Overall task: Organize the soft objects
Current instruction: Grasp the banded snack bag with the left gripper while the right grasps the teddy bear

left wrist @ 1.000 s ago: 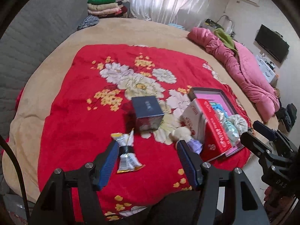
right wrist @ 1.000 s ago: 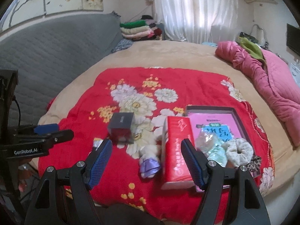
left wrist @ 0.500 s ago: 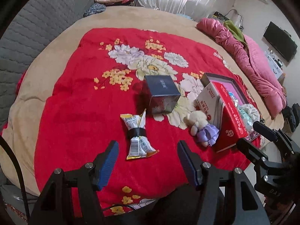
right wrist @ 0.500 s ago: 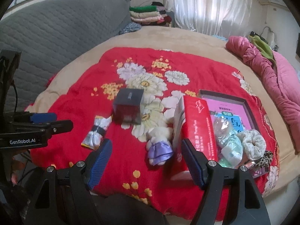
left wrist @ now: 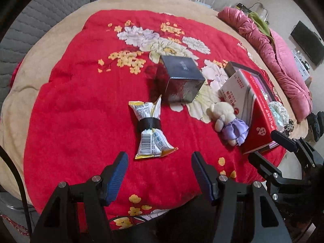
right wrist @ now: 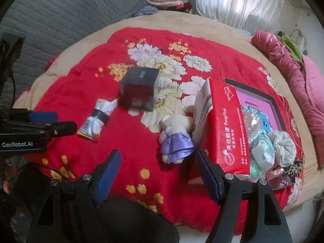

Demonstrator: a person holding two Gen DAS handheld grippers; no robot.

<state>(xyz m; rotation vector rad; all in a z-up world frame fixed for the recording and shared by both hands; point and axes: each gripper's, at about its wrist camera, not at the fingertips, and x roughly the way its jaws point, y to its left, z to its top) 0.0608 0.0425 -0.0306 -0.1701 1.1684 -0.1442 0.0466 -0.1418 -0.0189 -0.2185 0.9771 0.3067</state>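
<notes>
The left claw (left wrist: 160,167) hangs over the red blanket (left wrist: 81,105) on the bed, its jaws spread with nothing between them; the banded snack packet (left wrist: 150,130) lies just ahead of it. The right claw (right wrist: 158,166) is likewise spread and empty, with the plush bear (right wrist: 176,135) just ahead of its tips, touching the red carton (right wrist: 224,125) on that claw's right.

I see the snack packet (left wrist: 150,128) left of the plush bear (left wrist: 228,120), the cube box (left wrist: 181,79) behind both, and the carton (left wrist: 250,109) right of the bear.
</notes>
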